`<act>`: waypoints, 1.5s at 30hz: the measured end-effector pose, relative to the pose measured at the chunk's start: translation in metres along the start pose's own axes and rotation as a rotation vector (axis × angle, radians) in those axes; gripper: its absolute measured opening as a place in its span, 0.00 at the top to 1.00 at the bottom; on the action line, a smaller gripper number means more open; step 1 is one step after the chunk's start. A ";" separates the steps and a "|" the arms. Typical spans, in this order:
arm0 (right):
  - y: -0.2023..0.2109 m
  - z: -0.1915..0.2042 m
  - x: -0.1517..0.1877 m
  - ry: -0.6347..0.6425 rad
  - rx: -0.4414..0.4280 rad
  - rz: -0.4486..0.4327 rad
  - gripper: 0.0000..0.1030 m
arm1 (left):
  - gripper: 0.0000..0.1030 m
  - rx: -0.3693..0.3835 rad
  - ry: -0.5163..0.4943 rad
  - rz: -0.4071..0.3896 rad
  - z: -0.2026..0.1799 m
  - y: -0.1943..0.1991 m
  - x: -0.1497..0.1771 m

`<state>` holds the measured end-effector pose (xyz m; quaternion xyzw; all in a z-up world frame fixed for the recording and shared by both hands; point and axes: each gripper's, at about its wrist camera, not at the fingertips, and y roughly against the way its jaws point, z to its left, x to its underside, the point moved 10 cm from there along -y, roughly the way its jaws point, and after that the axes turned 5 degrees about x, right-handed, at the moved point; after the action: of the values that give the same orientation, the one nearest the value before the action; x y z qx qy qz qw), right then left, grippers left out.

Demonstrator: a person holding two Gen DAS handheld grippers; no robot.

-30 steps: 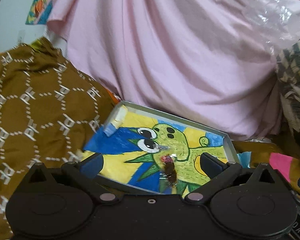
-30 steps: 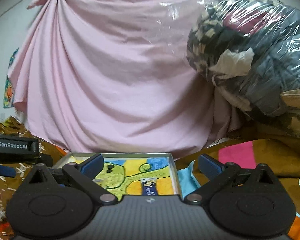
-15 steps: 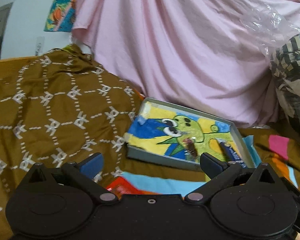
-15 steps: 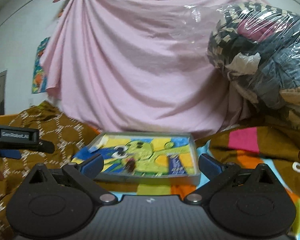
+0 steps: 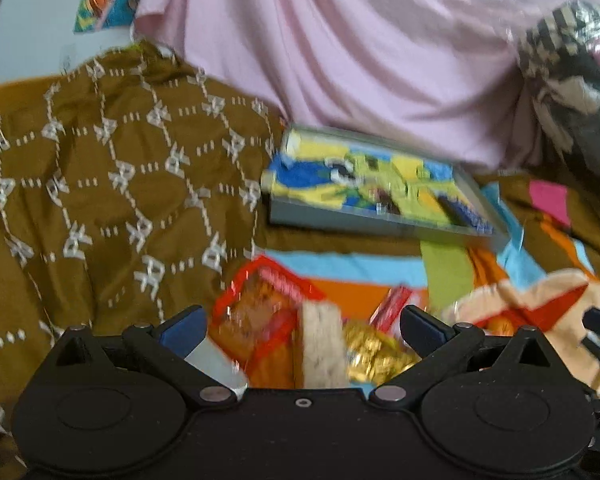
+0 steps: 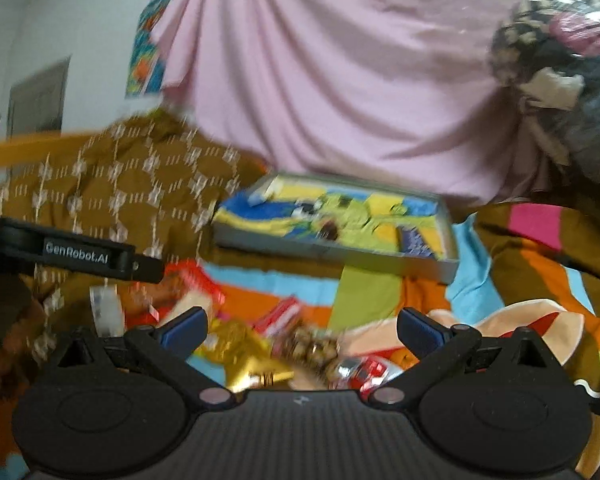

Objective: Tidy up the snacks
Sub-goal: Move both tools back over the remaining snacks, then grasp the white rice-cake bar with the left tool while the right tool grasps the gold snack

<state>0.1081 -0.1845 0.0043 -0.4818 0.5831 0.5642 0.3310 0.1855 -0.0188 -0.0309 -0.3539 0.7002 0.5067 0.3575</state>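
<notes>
**Both grippers spread over the snack pile, tray beyond**

The left gripper (image 5: 302, 326) hangs with its jaws spread wide and nothing between the pads; the right gripper (image 6: 302, 326) is likewise released and empty. Both views are smeared by blur, so small print and fine outlines cannot be read.

Nearest, just past the left jaws, lies a heap of snacks: a red packet (image 5: 260, 308), a pale wafer block (image 5: 322, 344) leaning against it, and a gold wrapper (image 5: 374, 354) touching the wafer's right side. A small red stick pack (image 5: 394, 304) sits just behind these. From the right wrist the same heap shows the gold wrapper (image 6: 244, 350) near the left pad, a brown-and-gold wrapper (image 6: 312, 346) mid-gap, and a shiny red-and-silver wrapper (image 6: 364, 372) close to the right pad. The left gripper's black side bar (image 6: 80, 254) crosses the left of that view, above the heap.

The snacks rest on a striped cloth (image 5: 356, 268) of blue, orange and green bands. A brown patterned blanket (image 5: 112, 200) bulges up on the left, crowding that side; a cream-and-red patch (image 5: 532, 300) lies to the right.

Further on, past an open strip of cloth, sits the tray (image 5: 340, 220) with a cartoon lining; a dark snack (image 6: 332, 230) and a blue packet (image 6: 416, 242) lie inside it. Its far edge meets the pink drape (image 5: 360, 48), with a plastic-wrapped bundle (image 6: 560, 80) at right.
</notes>
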 end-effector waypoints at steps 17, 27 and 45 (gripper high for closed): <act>-0.055 0.042 0.053 0.174 -0.097 0.204 0.00 | 0.01 0.085 -0.162 0.181 -0.009 -0.042 0.035; -0.081 0.046 0.063 0.181 -0.176 0.279 0.11 | 0.08 0.121 -0.213 0.234 -0.017 -0.067 0.032; -0.107 0.051 0.064 0.169 -0.214 0.290 0.34 | 0.58 0.164 -0.104 0.303 -0.009 -0.082 0.047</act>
<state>0.1801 -0.1363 -0.0987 -0.4707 0.6089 0.6223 0.1431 0.2311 -0.0530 -0.1066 -0.1875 0.7650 0.5137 0.3403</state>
